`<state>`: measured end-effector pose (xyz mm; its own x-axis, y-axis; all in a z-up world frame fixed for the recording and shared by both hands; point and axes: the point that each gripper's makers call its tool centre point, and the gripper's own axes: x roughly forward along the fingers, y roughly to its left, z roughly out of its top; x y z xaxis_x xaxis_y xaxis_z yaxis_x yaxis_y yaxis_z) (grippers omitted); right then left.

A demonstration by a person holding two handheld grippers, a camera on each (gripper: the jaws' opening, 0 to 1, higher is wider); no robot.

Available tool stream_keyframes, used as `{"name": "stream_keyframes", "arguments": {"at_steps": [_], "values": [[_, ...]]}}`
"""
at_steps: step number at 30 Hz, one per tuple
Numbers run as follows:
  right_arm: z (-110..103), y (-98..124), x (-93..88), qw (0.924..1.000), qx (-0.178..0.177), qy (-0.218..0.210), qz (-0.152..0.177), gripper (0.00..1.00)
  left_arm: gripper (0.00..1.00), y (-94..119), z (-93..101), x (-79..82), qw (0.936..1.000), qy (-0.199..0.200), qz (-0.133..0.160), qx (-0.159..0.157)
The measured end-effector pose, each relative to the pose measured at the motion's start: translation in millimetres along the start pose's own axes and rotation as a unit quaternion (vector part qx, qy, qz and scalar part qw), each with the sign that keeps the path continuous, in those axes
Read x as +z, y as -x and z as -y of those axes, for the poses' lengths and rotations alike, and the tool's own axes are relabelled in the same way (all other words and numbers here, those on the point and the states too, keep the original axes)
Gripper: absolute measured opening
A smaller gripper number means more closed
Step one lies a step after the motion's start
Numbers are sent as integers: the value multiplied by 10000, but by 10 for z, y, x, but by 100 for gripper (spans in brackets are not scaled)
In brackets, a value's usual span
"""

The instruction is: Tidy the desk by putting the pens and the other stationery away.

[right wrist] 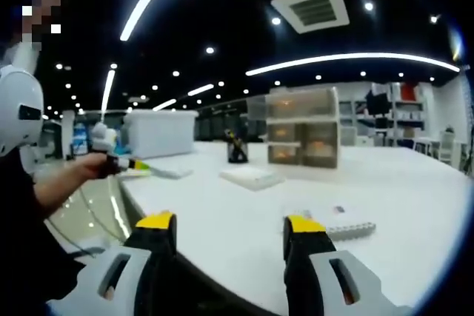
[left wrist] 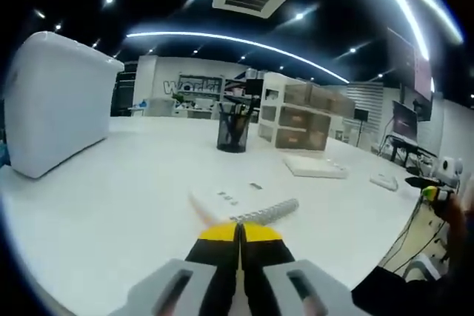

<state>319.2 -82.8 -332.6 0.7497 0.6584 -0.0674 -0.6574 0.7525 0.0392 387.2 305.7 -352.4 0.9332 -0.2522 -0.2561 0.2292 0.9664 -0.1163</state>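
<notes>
One black mesh pen cup (left wrist: 233,129) is standing on the white counter (left wrist: 111,205), one drawer unit (left wrist: 300,115) sitting just beside it, one spiral notebook (left wrist: 241,205) lying nearer, and one white box (left wrist: 55,101) resting off to its other side.

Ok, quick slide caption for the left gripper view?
Left tool shut above a spiral notebook on the white desk, mesh pen holder beyond.

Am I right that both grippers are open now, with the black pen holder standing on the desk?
Not quite: the left gripper is shut, its jaws pressed together in the left gripper view. The right gripper is open, and the black pen holder does stand on the desk.
</notes>
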Motion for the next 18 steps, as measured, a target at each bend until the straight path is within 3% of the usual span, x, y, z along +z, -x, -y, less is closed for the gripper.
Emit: {"name": "stream_keyframes", "arguments": {"at_steps": [18], "values": [[-286, -253, 123, 9971, 311, 674, -154, 55, 1, 31, 143, 215, 9991, -422, -17, -29]]}}
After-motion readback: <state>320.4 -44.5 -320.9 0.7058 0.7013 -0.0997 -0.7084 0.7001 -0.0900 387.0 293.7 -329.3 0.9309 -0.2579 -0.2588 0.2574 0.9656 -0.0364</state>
